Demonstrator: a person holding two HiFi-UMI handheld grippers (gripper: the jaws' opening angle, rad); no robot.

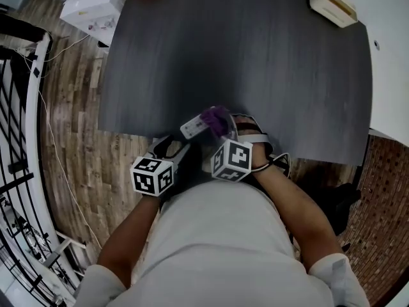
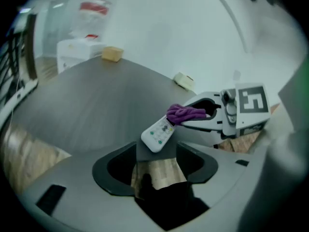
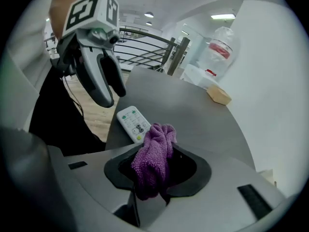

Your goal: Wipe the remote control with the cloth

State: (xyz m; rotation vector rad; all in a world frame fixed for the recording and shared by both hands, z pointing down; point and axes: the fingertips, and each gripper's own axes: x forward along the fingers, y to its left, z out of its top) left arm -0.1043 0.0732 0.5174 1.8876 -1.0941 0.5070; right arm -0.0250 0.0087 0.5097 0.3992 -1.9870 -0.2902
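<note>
**Cloth meets remote at the bench's edge**

Your right tongs (image 2: 189, 115) are pinching the purple cloth (image 3: 153, 153), bunched into a wad that stands up out of their tips. The remote control (image 3: 133, 123) lies flat, buttons up, on the dark bench (image 1: 255, 62), close to its near edge and just in front of you. Your left tongs (image 3: 112, 96) are spread wide with nothing between them. They hang just above and beside the remote without touching it.

In the head view the remote's long axis runs roughly along the near edge, slanting from the left tongs' side up toward the cloth. Its far end lies at the wad, and in the head view the cloth overlaps that end. Whether it presses down cannot be told, nor can you tell which end is the remote's front.

The wipe itself appears to be just under way, or about to start, at that one end. The next move likely calls for drawing the cloth down the length of the button face, following the long axis rather than crossing it. The remote lies loose near the edge, so a firm stroke could push it along or off. Your free left tongs are well placed to steady its near end.
</note>
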